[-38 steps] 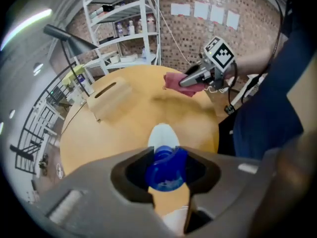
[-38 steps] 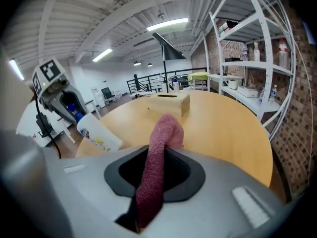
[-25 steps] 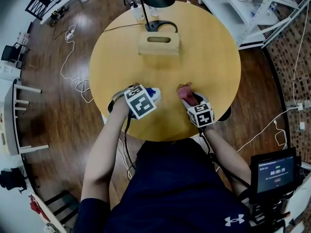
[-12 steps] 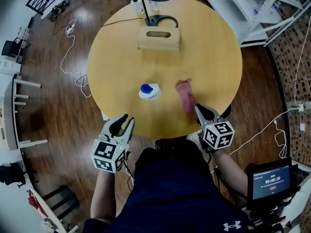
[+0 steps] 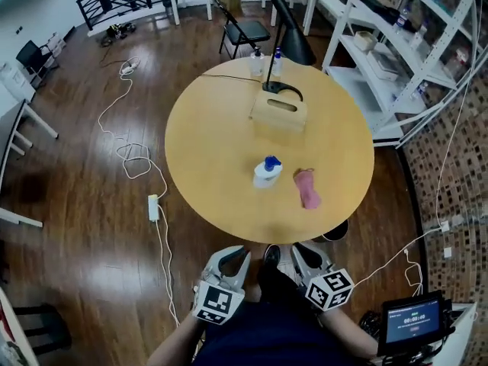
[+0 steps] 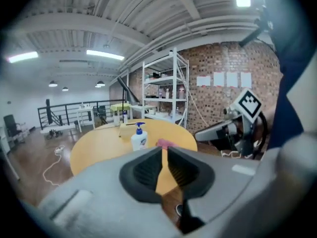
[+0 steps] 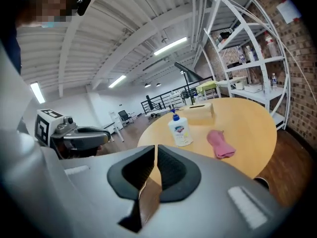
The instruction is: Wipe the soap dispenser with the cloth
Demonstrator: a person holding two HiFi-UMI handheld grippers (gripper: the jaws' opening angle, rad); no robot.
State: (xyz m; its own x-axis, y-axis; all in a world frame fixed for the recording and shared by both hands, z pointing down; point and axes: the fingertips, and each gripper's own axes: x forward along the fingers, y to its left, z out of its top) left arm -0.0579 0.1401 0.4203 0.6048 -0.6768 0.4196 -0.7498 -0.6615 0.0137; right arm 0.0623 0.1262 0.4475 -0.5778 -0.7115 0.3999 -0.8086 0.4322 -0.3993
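A white soap dispenser with a blue pump stands upright near the front of the round yellow table. A pink cloth lies crumpled just right of it, apart from it. Both grippers are off the table, drawn back close to the person's body. The left gripper and right gripper have just closed their jaws, with nothing between them. In the left gripper view the shut left gripper points at the dispenser and cloth. The right gripper likewise faces the dispenser and cloth.
A wooden tissue box and a black lamp's base sit at the table's far side, with two small bottles behind. White shelving stands at the right. Cables and a power strip lie on the floor at left.
Both grippers have let go, the left of the dispenser and the right of the cloth, pulled back off the table toward the body, and shut. Dispenser and cloth stay on the table.
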